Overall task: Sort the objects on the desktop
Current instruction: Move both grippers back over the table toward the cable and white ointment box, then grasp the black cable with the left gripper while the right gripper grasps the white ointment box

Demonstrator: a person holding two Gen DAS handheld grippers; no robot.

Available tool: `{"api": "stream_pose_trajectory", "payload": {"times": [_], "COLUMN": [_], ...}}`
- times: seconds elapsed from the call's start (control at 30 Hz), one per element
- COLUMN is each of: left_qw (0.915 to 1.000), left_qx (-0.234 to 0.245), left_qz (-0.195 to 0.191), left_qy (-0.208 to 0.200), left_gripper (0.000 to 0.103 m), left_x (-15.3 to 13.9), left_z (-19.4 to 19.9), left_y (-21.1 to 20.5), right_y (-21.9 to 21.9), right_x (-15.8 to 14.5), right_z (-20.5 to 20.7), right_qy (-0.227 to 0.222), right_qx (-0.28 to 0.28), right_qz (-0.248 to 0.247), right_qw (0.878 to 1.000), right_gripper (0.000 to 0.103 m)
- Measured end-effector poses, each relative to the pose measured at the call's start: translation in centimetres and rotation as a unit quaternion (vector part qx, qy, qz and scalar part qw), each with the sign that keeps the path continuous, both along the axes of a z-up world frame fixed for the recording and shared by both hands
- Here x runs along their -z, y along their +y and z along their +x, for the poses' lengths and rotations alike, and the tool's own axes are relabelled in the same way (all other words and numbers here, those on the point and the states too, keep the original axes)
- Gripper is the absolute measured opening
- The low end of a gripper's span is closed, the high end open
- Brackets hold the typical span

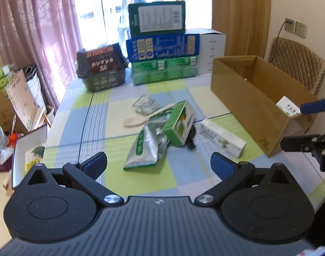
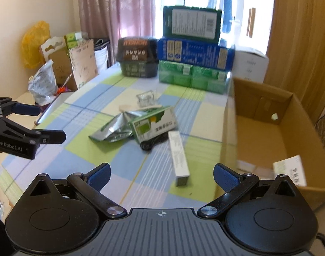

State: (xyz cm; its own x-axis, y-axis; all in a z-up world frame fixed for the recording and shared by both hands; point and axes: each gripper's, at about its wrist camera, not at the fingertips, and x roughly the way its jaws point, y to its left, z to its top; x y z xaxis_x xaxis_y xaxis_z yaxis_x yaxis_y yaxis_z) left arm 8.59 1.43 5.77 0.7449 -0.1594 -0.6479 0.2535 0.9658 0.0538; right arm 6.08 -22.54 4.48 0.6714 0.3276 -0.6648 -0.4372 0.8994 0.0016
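Left gripper: jaws spread wide, nothing between the blue pads, hovering over the checkered tablecloth. Right gripper: jaws likewise wide apart, empty, over the same cloth beside the open cardboard box.

Just ahead of left jaws: silver-green foil pouch, lying flat. Green carton tilted on top of the pouch's far end, black cable or similar poking out underneath (too blurred to name exactly). Wooden spoon behind, touching the pile; clear crinkled wrapper past that. Long white box lying flat between the pile and the cardboard box, near both.

Inside cardboard box: white labelled packet at near end.

Far table edge: stacked green, blue and dark-green cartons, dark basket with snack packs left of them, white box right.
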Motion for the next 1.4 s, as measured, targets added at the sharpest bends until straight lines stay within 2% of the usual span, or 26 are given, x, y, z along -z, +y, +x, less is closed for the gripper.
{"api": "stream_pose_trajectory", "payload": {"times": [0.1,0.33,0.57,0.67,0.87,0.93,0.97,1.03,1.3,1.4], "left_qw": [0.9998,0.9994,0.9993,0.9987,0.9978,0.9974,0.997,0.996,0.9931,0.9918], "left_qx": [-0.007,-0.008,0.017,0.025,0.051,0.062,0.069,0.083,0.109,0.12], "left_qz": [-0.014,-0.009,-0.012,-0.015,-0.004,-0.005,-0.004,0.0,-0.003,-0.002], "left_qy": [0.012,0.033,0.03,0.042,0.042,0.036,0.034,0.034,0.044,0.042], "left_gripper": [0.101,0.101,0.101,0.1,0.098,0.095,0.095,0.091,0.067,0.065], "left_x": [2.0,6.3,7.2,8.0,9.0,9.0,9.0,9.2,10.0,10.1], "left_z": [0.7,3.7,7.0,8.4,9.7,10.0,10.0,10.0,10.2,10.3], "left_y": [1.1,1.7,1.0,0.7,-1.1,-1.8,-2.1,-2.7,-3.5,-4.3], "right_y": [0.9,2.4,2.7,2.4,1.8,1.5,1.5,1.4,1.1,0.9], "right_x": [2.1,6.3,9.6,10.9,12.2,12.4,12.5,12.5,12.1,12.1], "right_z": [0.8,4.7,8.2,9.2,10.5,10.7,10.8,10.8,10.8,11.0], "right_qy": [0.0,-0.002,-0.012,-0.006,0.016,0.029,0.032,0.036,0.034,0.036], "right_qx": [-0.008,-0.001,0.0,-0.003,0.006,0.008,0.009,0.01,0.032,0.036], "right_qz": [-0.01,-0.039,-0.066,-0.072,-0.067,-0.059,-0.058,-0.055,-0.036,-0.031], "right_qw": [1.0,0.999,0.998,0.997,0.998,0.998,0.998,0.998,0.998,0.998], "right_gripper": [0.094,0.084,0.077,0.071,0.054,0.042,0.038,0.024,0.023,0.023]}}
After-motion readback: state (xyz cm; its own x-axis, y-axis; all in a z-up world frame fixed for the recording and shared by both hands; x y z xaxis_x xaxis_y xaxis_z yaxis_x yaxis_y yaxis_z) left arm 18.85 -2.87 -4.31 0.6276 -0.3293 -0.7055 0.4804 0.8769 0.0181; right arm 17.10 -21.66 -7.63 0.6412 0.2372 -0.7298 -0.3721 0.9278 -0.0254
